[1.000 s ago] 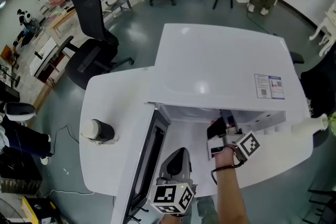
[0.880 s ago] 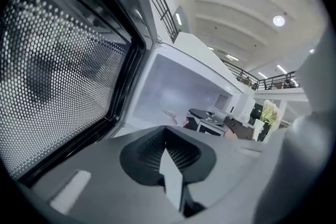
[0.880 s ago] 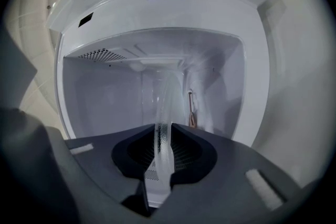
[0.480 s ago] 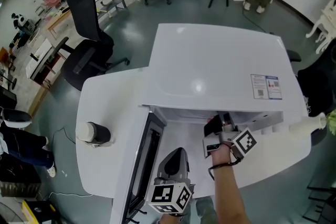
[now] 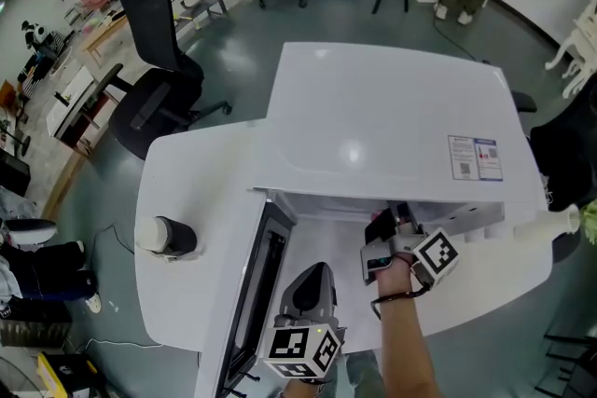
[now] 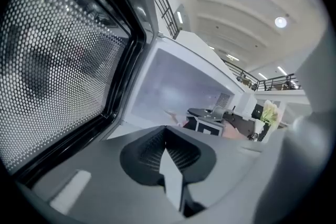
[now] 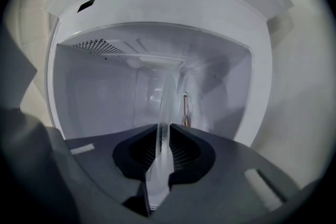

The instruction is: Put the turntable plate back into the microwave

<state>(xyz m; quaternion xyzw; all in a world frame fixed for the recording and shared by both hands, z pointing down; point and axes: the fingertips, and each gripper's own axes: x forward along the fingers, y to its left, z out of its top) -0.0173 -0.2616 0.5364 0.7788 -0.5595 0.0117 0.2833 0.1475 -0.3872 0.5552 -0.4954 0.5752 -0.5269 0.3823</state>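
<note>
The white microwave [image 5: 392, 107] stands with its door [image 5: 256, 294] swung open to the left. My right gripper [image 5: 382, 228] is at the mouth of the cavity, pointing level into it. In the right gripper view the clear glass turntable plate [image 7: 169, 97] stands on edge between the jaws and reaches into the white cavity [image 7: 105, 92]; the right gripper [image 7: 163, 139] is shut on its rim, its jaws having just been closing. From the head view the plate is hidden under the microwave's top. My left gripper [image 5: 312, 280] is shut and empty [image 6: 167, 141], beside the door's perforated window [image 6: 58, 60].
The microwave sits on a white round table [image 5: 187, 182] with a dark cylinder-shaped cup [image 5: 168, 236] at its left. A white bottle [image 5: 550, 224] pokes out at the right. A black office chair [image 5: 154, 61] stands behind the table's left side.
The head view shifted a little. Both grippers keep their places at the microwave's opening.
</note>
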